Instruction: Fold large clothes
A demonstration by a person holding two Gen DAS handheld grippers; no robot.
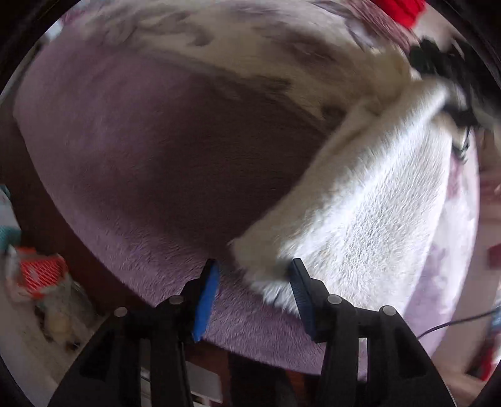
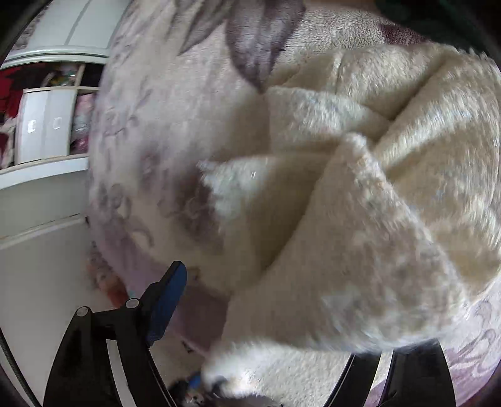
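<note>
A cream fleece garment (image 1: 369,200) lies in a folded strip on the lilac plush bed cover (image 1: 125,141). Its near corner reaches between the blue pads of my left gripper (image 1: 255,281); it brushes the right pad while the left pad stands apart, so the jaws are open. In the right wrist view the same garment (image 2: 375,203) is bunched in thick folds on the flowered cover (image 2: 150,125). My right gripper (image 2: 275,313) is wide open: its left finger (image 2: 169,297) is free of the cloth and the other finger is hidden under the fleece.
The bed's edge runs below the left gripper, with an orange-red mesh object (image 1: 40,275) and clutter on the floor beyond. A red item (image 1: 404,12) and a blurred black object (image 1: 438,59) sit at the far end. White shelves (image 2: 43,125) stand left of the bed.
</note>
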